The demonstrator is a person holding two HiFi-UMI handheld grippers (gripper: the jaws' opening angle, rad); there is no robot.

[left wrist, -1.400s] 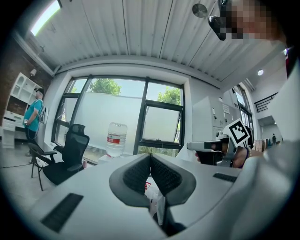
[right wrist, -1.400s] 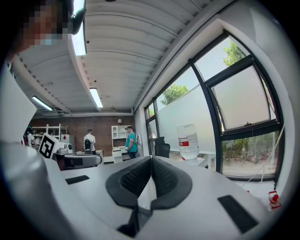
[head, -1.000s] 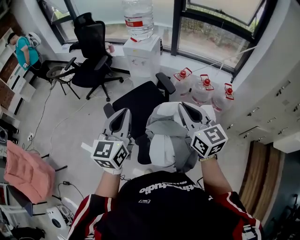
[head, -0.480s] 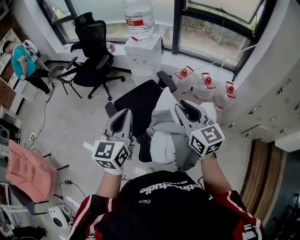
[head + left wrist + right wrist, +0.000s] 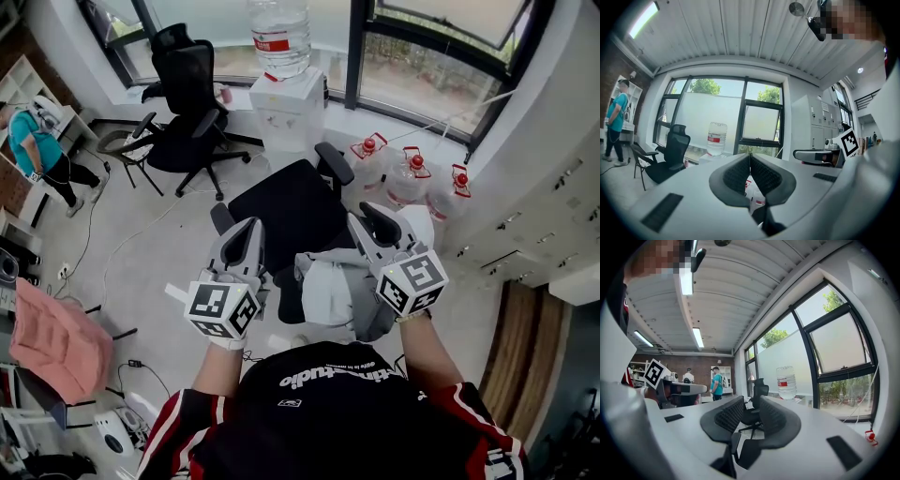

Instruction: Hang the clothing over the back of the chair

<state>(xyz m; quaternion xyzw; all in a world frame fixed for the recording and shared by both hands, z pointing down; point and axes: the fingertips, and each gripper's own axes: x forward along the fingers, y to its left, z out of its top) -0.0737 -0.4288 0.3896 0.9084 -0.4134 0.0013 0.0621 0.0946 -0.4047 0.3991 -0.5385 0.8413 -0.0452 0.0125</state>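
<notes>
A black office chair (image 5: 286,208) stands below me, its seat toward the window. The light grey clothing (image 5: 330,283) lies bunched over the chair's back, under and between my hands. My right gripper (image 5: 368,218) hovers just above the clothing. Its jaws are opening, and in the right gripper view (image 5: 751,403) nothing sits between them. My left gripper (image 5: 248,231) is held level to the left of the clothing. In the left gripper view (image 5: 750,158) its pads meet with nothing between them. The chair's back is mostly hidden by the clothing.
A second black office chair (image 5: 183,103) stands at the back left. A water dispenser (image 5: 281,94) stands by the window, with three water jugs (image 5: 405,178) to its right. A pink cloth (image 5: 52,342) lies at the left edge. A person (image 5: 42,141) stands far left.
The right jaws have parted and let go of the clothing, which has dropped from around the gripper onto the chair's back. The person at far left has walked on.
</notes>
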